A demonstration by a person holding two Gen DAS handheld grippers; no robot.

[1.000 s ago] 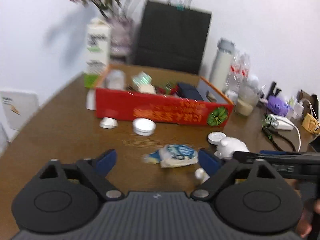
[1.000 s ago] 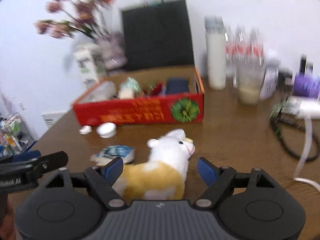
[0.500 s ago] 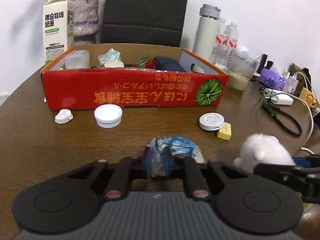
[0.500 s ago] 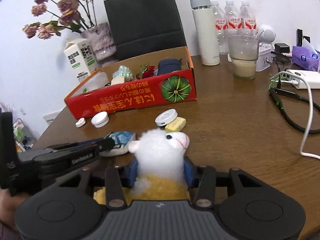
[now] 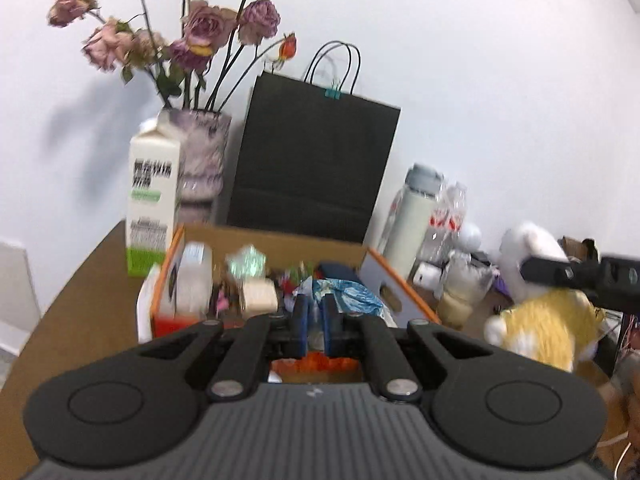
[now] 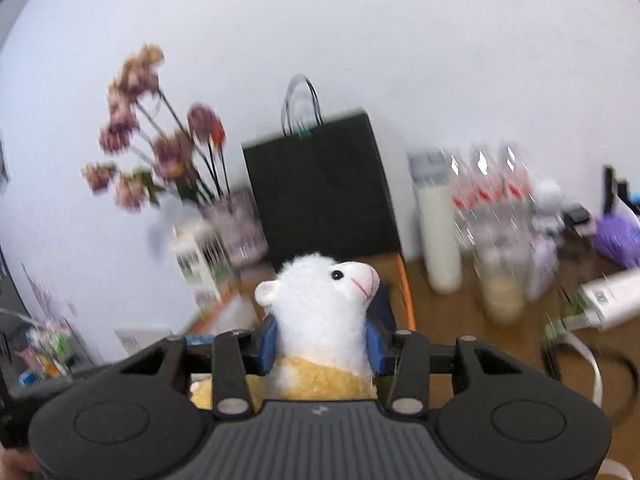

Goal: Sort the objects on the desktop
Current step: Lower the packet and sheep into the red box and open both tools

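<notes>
Pinching a crumpled blue-and-white packet [image 5: 347, 295] between nearly closed pads, the left claw [image 5: 315, 330] carried it clear of the counter [image 5: 80, 320] and hung before the near wall of the red cardboard box [image 5: 168, 300]. The grip took only the packet's near end, probably because the wrapper is thin and soft.

Beside it, the right claw [image 6: 322, 346] was clenched on the neck of a plush alpaca [image 6: 320, 312], its blue pads pressing into the white fur from both sides. The head stood above the pads and the yellow body hung below, so the narrow neck likely served as the surest place to clamp. In the left view the toy hung off to the right, level with the box's right end.

Beyond stood a milk carton [image 5: 152, 208], a vase of dried roses [image 5: 200, 152] and a black paper bag [image 5: 316, 160] along the counter's far edge.

Half a second earlier both things still lay on the counter with the pads just closed on them; a second earlier both claws stood open. Since then both had risen, seemingly toward the box.
</notes>
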